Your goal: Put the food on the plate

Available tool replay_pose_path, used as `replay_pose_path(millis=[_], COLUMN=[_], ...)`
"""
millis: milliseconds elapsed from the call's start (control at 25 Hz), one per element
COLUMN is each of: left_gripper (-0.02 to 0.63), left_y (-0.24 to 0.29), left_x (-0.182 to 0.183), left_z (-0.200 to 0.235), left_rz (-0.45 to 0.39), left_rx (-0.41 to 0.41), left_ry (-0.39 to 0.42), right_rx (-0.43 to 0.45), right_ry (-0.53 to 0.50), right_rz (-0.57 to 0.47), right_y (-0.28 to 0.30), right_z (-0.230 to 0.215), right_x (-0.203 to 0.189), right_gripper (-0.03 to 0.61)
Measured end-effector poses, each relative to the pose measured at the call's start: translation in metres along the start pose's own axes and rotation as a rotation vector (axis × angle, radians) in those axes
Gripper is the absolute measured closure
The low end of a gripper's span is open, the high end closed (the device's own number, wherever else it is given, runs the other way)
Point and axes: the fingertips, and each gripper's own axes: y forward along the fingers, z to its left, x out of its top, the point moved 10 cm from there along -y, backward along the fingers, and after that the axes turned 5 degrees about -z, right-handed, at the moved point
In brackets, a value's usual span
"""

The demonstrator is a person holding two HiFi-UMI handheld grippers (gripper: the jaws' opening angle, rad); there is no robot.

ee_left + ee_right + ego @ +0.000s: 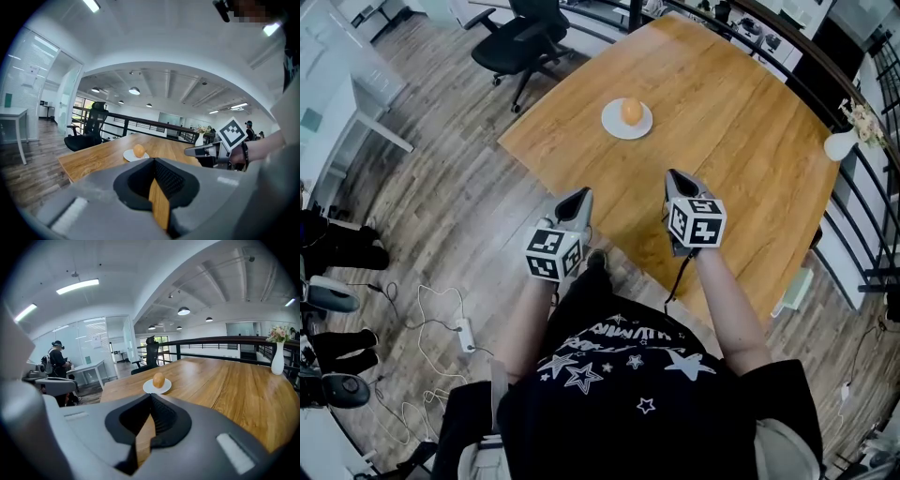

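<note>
A round, orange-brown piece of food (632, 111) sits in the middle of a small round white plate (614, 127). It is the only thing on the plate. The plate rests on a large light-brown wooden table (741, 122), towards its far left part, with bare wood all around it.

At the table's far right edge stands a white vase holding pale flowers (841, 143), well apart from the plate.

Both grippers are held at the near side of the table, well apart from the plate and pointing towards it. The left gripper (583, 194), grey with a marker cube, hovers just off the table's near left edge, over the floor. Its jaws are together with nothing between them. The right gripper (673, 174), of the same make, hovers over the table's near edge. Its jaws are also closed and empty.

Beyond the table's far left corner stands a black office chair on wheels (525, 37). The grey-brown plank floor (441, 187) lies to the left, with a white power strip and loose cables (464, 333) on it at the near left.
</note>
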Motion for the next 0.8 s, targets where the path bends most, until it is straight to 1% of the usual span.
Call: replay_pose_path(millis=[200, 400, 560, 800], left_gripper=[0.612, 0.612, 0.612, 0.612], left_y=[-0.025, -0.051, -0.069, -0.095], left_x=[-0.015, -0.028, -0.036, -0.047], left_z=[-0.028, -0.05, -0.066, -0.099], left_rz=[0.0, -0.006, -0.006, 0.005], left_rx=[0.017, 0.033, 0.044, 0.066], left_ry=[-0.006, -0.009, -0.012, -0.02], right_rx=[0.022, 0.044, 0.075, 0.124], right_ry=[-0.005, 0.002, 0.011, -0.015], right_rz=[-0.004, -0.031, -0.031, -0.013], right_y=[-0.035, -0.068, -0.088, -0.122], right_z=[0.002, 0.003, 0.007, 0.012], right_x=[-0.015, -0.029, -0.035, -0.047], right_gripper=[0.575, 0.577, 0.577, 0.577])
